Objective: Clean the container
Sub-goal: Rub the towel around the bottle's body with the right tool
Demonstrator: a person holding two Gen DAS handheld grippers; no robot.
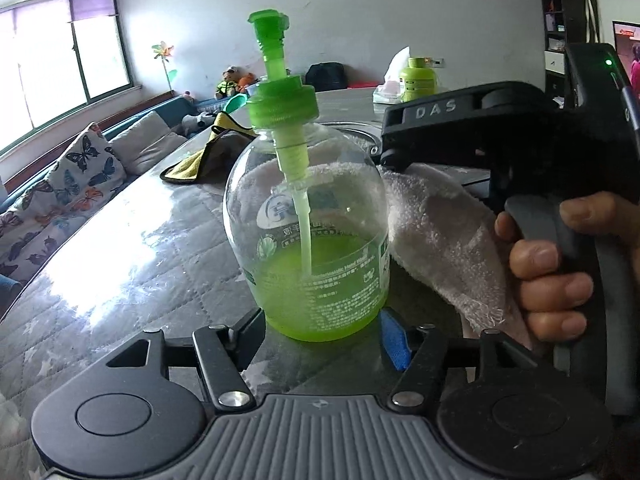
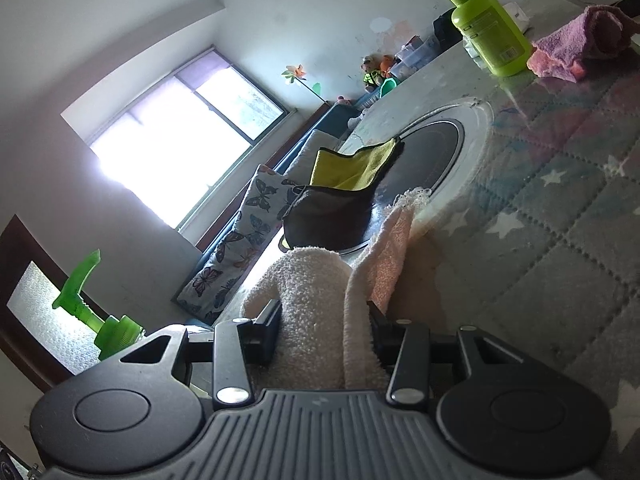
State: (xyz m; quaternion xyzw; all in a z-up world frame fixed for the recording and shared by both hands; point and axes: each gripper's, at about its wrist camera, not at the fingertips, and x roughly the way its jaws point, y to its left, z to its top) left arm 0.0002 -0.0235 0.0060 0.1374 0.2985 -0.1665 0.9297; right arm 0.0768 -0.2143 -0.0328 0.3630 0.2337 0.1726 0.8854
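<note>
Left wrist view: a clear pump bottle with a green pump top and green liquid filling its lower part stands upright on a table covered by a quilted cloth under clear plastic. The left gripper is clenched around the bottle's base, one finger on each side. Behind and to the right of the bottle, the right gripper, held by a person's hand, presses a white towel against the bottle's far side. A yellow and grey cloth lies farther back on the table.

Right wrist view: the right gripper is grasping the white towel, bunched between its fingers. The bottle's green pump top shows at lower left. Across the table stand a lime-green bottle and, just beside it, a pink cloth
</note>
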